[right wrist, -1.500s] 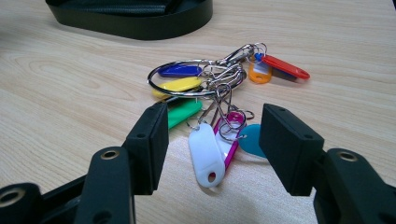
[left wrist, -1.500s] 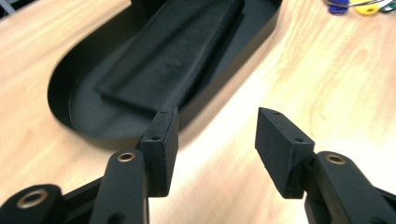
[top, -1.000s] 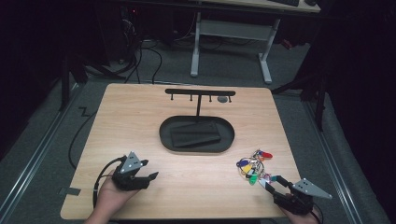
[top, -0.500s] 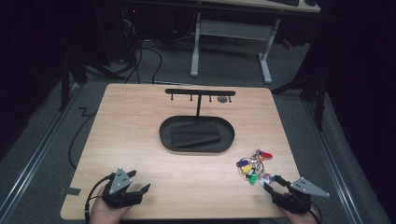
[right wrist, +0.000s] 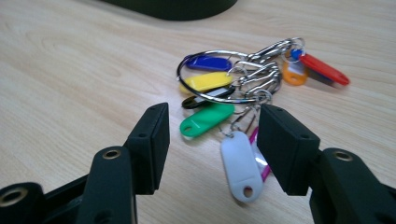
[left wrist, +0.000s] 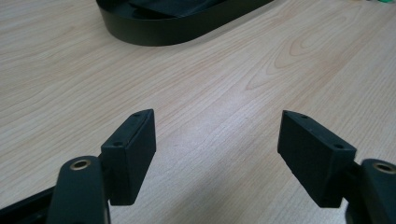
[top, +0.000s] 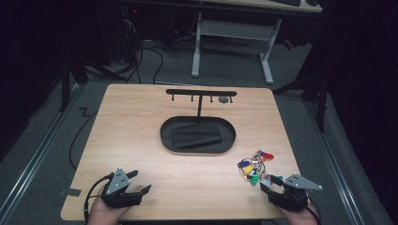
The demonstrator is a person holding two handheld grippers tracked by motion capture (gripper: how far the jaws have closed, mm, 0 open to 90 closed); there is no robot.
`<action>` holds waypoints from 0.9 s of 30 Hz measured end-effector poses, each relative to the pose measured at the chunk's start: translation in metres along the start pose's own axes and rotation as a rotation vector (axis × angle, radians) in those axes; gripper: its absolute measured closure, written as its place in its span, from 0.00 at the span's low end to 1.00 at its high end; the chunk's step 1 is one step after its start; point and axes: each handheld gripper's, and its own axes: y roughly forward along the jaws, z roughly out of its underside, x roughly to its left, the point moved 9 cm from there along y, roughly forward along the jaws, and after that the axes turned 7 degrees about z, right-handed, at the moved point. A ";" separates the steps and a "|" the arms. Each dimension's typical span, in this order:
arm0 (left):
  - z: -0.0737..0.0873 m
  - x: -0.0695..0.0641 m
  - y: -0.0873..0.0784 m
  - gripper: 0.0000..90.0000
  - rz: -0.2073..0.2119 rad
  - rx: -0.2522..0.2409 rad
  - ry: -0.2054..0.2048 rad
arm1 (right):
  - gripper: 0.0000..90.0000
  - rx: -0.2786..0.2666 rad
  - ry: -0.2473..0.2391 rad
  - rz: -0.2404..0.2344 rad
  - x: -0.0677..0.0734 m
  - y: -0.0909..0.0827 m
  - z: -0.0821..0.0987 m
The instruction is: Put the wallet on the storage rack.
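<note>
A bunch of keyrings with coloured tags (top: pixel 254 165) lies on the wooden table (top: pixel 141 126) near its front right. My right gripper (top: pixel 270 182) sits just in front of the bunch, open. In the right gripper view the metal ring (right wrist: pixel 219 84) and the green tag (right wrist: pixel 205 120) lie ahead of the gripper (right wrist: pixel 210 140). A white tag (right wrist: pixel 238 163) lies on the table between the jaw tips, and neither pad touches it. My left gripper (top: pixel 141 181) is at the front left, low over bare wood. Its jaws have just been opening and stand wide with nothing between them (left wrist: pixel 217 144).
A black oval tray (top: pixel 164 136) lies mid-table with a flat black block in it; its rim (left wrist: pixel 177 32) is ahead of the left gripper. A black T-shaped stand (top: pixel 201 92) with small hooks rises behind it. Cables and desk legs lie beyond the table.
The left hand has drawn back toward the table's front edge and sunk, and its jaws have spread wider. The right gripper has barely shifted beside the keys.
</note>
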 end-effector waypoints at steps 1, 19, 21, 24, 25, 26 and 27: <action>0.001 0.000 0.001 0.32 0.004 0.006 0.005 | 0.49 0.018 -0.016 0.001 0.002 0.001 -0.002; 0.008 -0.007 -0.006 0.32 0.000 0.035 0.054 | 0.46 0.278 -0.214 -0.011 0.028 0.032 -0.040; 0.008 -0.007 -0.005 0.32 -0.002 0.034 0.053 | 0.46 0.320 -0.242 -0.021 0.031 0.037 -0.042; 0.008 -0.005 -0.005 0.31 -0.002 0.030 0.046 | 0.46 0.369 -0.265 -0.034 0.034 0.043 -0.043; 0.008 -0.005 -0.005 0.31 -0.003 0.030 0.045 | 0.47 0.386 -0.265 -0.037 0.034 0.046 -0.043; 0.009 -0.005 -0.006 0.31 -0.002 0.029 0.042 | 0.47 0.402 -0.274 -0.037 0.033 0.048 -0.042; 0.009 -0.005 -0.006 0.31 -0.001 0.031 0.042 | 0.47 0.423 -0.283 -0.038 0.033 0.050 -0.042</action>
